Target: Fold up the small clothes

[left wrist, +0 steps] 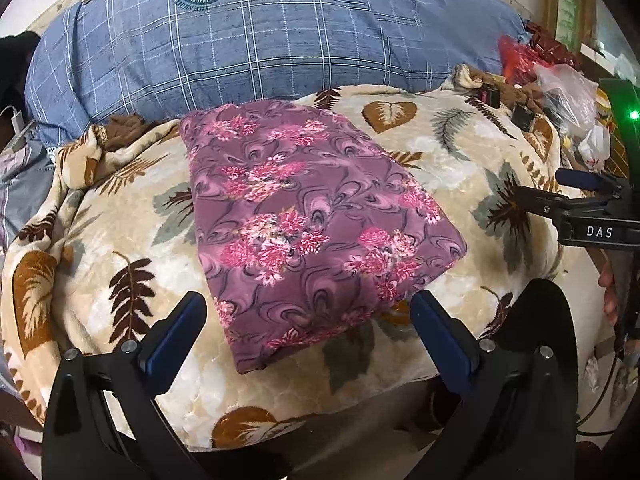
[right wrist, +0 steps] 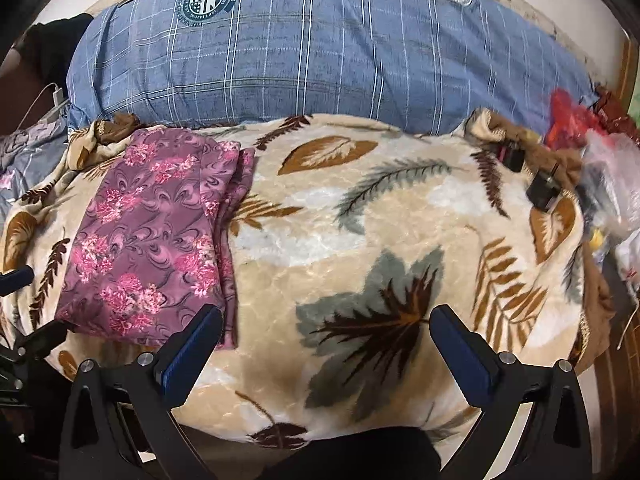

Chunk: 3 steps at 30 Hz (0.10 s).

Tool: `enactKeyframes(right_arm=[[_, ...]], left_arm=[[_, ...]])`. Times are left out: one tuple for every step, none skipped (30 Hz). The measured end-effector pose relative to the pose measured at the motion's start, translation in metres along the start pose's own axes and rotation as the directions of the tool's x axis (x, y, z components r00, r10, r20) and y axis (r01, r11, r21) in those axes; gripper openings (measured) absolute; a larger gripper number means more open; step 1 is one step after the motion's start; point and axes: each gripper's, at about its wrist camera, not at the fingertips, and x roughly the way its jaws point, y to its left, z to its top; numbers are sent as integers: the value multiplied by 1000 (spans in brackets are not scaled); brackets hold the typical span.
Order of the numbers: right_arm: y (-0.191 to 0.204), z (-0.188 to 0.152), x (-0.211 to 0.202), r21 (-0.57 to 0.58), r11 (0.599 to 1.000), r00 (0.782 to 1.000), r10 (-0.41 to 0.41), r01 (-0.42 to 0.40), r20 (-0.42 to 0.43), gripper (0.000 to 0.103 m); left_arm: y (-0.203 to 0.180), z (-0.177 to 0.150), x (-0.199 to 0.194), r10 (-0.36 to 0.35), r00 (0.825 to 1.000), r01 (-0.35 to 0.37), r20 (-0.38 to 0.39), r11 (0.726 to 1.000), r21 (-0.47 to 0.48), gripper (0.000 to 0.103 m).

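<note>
While both pairs of fingers are spread wide and empty, the folded floral garment [left wrist: 316, 220] is seen between the left gripper [left wrist: 308, 312] fingers, left of the right gripper [right wrist: 326, 324].

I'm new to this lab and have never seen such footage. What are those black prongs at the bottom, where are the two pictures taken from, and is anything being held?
The prongs are two-finger grippers that a person holds, one per hand; no robot arm is involved. Each carries a fisheye camera looking along its fingers. One picture comes from the left gripper, the other from the right gripper. Both are open and hold nothing. A folded purple floral garment lies on a leaf-patterned blanket, with a blue checked pillow behind. Bags and small clutter sit at the right edge.
</note>
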Motion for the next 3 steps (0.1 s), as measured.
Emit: enactKeyframes(right_arm=[[0,-1,-1,-4,1000,1000,-4,4,2,103],[1,-1,-2,-12,1000,1000,-12,12,10,103],[1,-2,-4,-16,1000,1000,-16,17,15,103]], left_arm=[[-1,0,0,5,1000,-5,0,1000,6,102],[-2,0,0,8,1000,-8,-1,1000,9,102],[-2,0,1,11,1000,-11,-3,1000,12,102]])
